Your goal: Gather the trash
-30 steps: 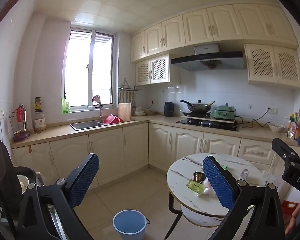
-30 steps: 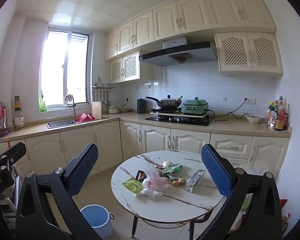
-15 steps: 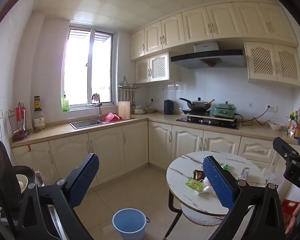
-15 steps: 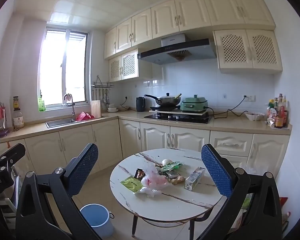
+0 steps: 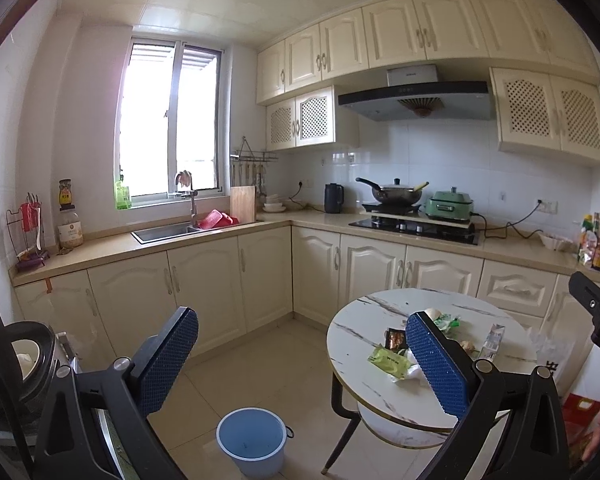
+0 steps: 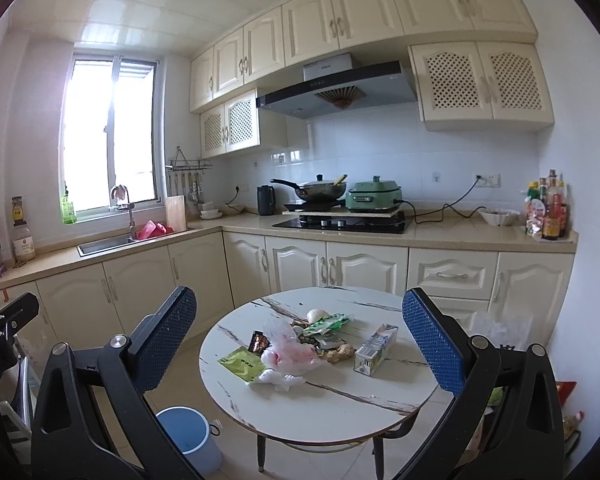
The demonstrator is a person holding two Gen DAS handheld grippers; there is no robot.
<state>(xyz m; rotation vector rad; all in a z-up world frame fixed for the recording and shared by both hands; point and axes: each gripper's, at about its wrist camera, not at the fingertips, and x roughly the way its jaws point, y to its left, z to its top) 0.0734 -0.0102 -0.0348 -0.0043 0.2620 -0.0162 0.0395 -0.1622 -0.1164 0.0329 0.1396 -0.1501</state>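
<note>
Fingers [image 6: 428, 340] splayed wide above crumpled plastic bag [image 6: 288, 350].

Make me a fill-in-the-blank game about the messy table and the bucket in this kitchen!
1. The trash lies on a round table with a white ______ top.
2. The bucket on the floor is ______ in colour.
3. The right gripper is ______ and holds nothing.
4. The yellow-green packet lies ______ the pink plastic bag.

Missing words: marble; blue; open; beside
</note>
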